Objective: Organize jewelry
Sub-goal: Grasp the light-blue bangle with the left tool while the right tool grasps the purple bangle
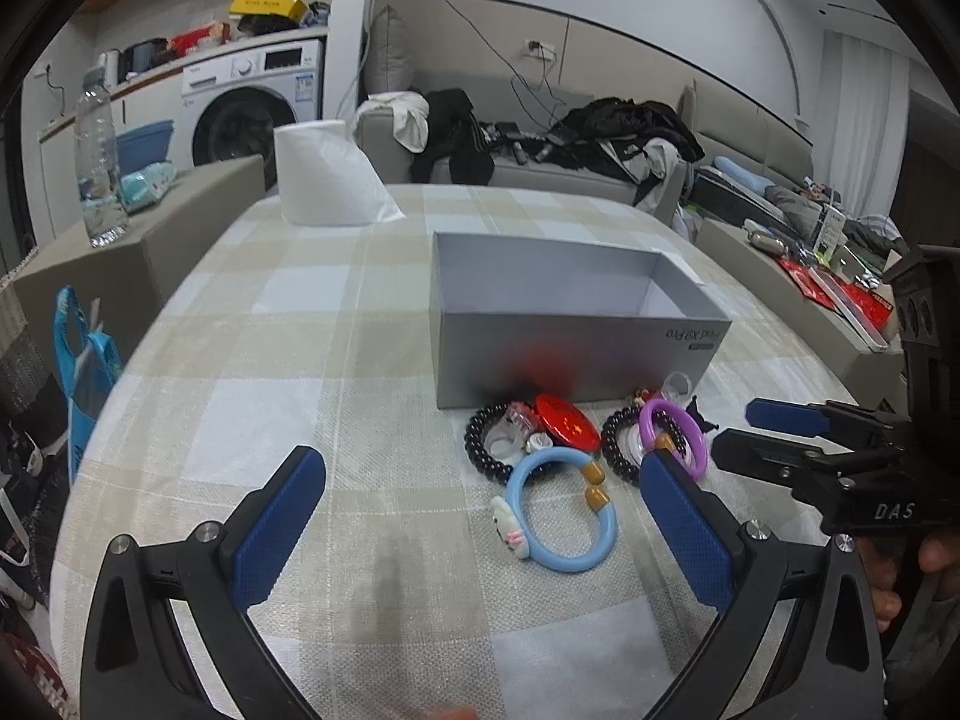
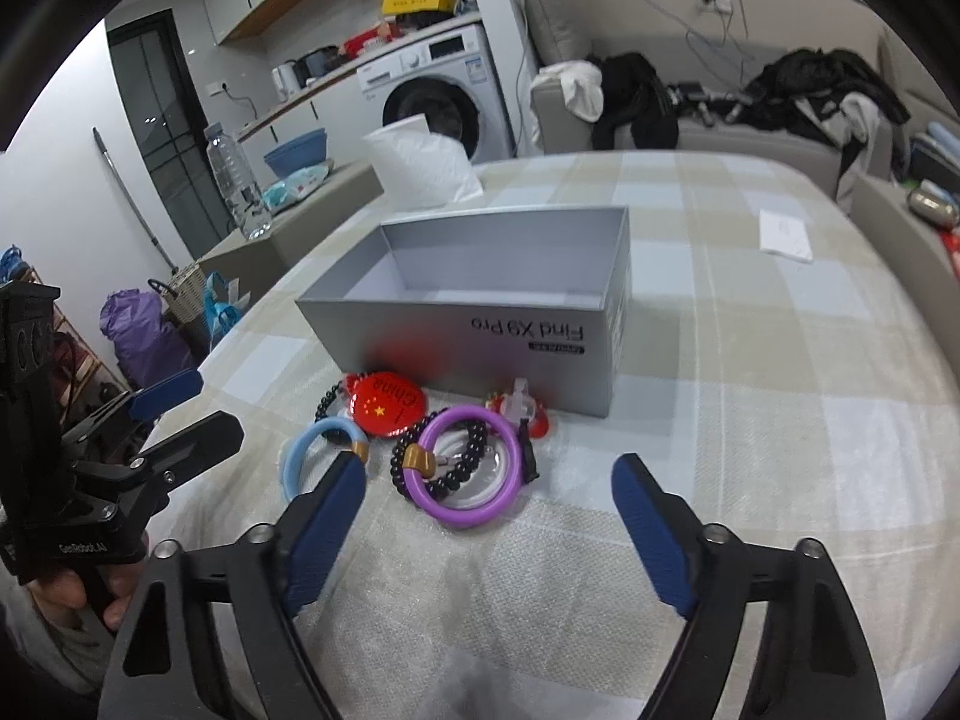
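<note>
A heap of jewelry lies on the checked tablecloth in front of an empty grey box (image 1: 576,324) (image 2: 420,330). A light blue bracelet (image 1: 558,564) (image 2: 294,456) with a white cat charm lies flat between the wide-apart fingers of my left gripper (image 1: 480,516), untouched. A purple bracelet (image 2: 462,513) (image 1: 675,407) rests over black bead bracelets (image 2: 474,450) (image 1: 480,456), just ahead of my right gripper (image 2: 489,528), whose fingers stand apart around nothing. A red badge (image 1: 567,423) (image 2: 387,405) leans by the box. Each gripper (image 1: 762,438) (image 2: 192,414) also shows in the other's view.
A white paper roll (image 1: 324,174) stands at the far edge of the table. A white card (image 2: 786,234) lies to the right of the box. A water bottle (image 1: 99,162) stands on a side ledge to the left. A sofa with clothes is behind.
</note>
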A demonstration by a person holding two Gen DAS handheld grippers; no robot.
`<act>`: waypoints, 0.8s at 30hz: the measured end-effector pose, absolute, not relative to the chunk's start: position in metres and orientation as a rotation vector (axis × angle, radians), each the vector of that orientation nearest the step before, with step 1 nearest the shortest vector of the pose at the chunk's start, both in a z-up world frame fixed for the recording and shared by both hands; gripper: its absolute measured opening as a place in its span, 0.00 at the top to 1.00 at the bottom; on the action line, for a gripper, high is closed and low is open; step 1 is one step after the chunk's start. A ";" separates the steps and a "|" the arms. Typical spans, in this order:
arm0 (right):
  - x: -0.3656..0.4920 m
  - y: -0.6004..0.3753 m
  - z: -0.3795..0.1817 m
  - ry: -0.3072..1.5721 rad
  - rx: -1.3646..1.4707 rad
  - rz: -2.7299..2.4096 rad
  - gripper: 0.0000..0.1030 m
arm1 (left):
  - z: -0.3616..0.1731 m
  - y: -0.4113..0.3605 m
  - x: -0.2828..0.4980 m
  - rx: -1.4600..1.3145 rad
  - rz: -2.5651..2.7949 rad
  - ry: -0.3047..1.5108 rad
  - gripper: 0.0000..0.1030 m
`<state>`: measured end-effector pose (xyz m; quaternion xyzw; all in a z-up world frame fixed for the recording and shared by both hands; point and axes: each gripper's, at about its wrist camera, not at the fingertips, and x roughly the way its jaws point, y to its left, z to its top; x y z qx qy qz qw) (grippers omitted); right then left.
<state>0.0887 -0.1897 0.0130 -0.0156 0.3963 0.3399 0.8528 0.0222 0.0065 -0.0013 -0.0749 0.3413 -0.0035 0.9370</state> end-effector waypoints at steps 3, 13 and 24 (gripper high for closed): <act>0.090 -0.187 0.006 0.883 -0.017 0.752 0.27 | -0.006 0.003 0.025 -0.148 -0.020 0.732 0.03; 0.093 -0.177 -0.003 0.940 -0.014 0.794 0.40 | -0.012 -0.010 0.026 -0.118 -0.101 0.789 0.12; 0.095 -0.158 -0.001 0.918 -0.142 0.729 0.49 | -0.023 -0.019 0.032 -0.062 -0.101 0.877 0.12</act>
